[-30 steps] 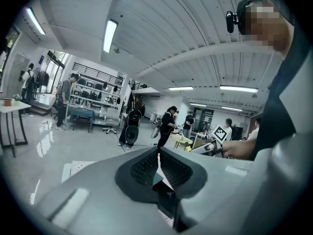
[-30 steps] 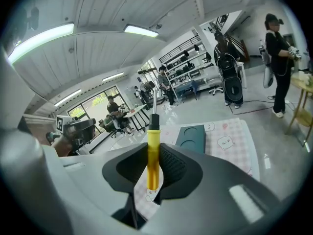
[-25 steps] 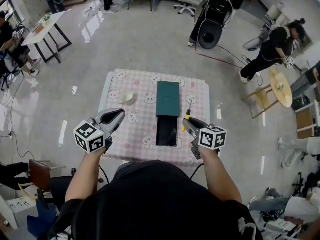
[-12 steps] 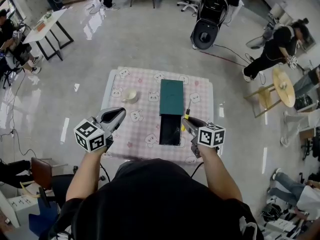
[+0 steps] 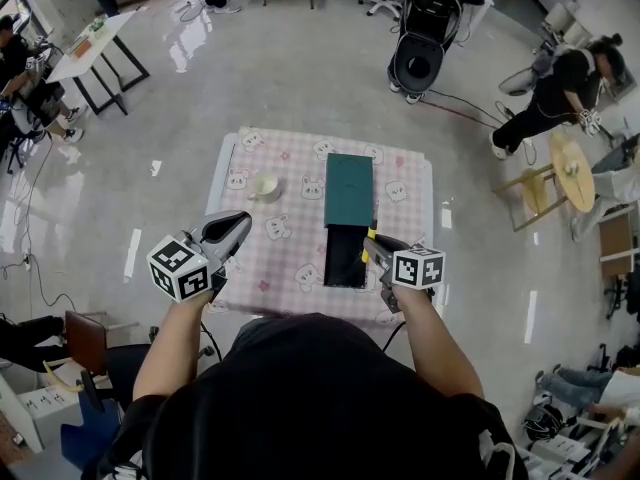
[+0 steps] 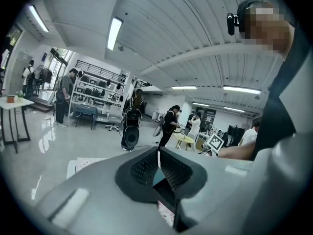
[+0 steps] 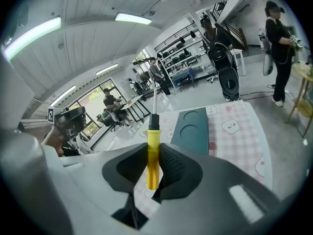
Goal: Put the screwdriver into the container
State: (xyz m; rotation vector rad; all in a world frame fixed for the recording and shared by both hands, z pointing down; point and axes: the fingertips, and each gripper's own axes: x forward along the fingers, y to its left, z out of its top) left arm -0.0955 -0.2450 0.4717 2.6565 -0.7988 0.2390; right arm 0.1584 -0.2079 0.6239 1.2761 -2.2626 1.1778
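Right claw (image 5: 378, 249) pinches the yellow-handled steel screwdriver (image 7: 153, 136) above the pink-checked counter (image 5: 285, 253), just beside the open black end of the dark green rectangular container (image 5: 348, 190). Pinched low on its handle, it might pivot and miss when tipped in. Left claw (image 5: 232, 231), closed and empty, hovers over the near-left edge.

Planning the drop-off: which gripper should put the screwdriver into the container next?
Right. The right gripper clamps the yellow-handled screwdriver and sits beside the open container; the left gripper is shut, empty, farther left.
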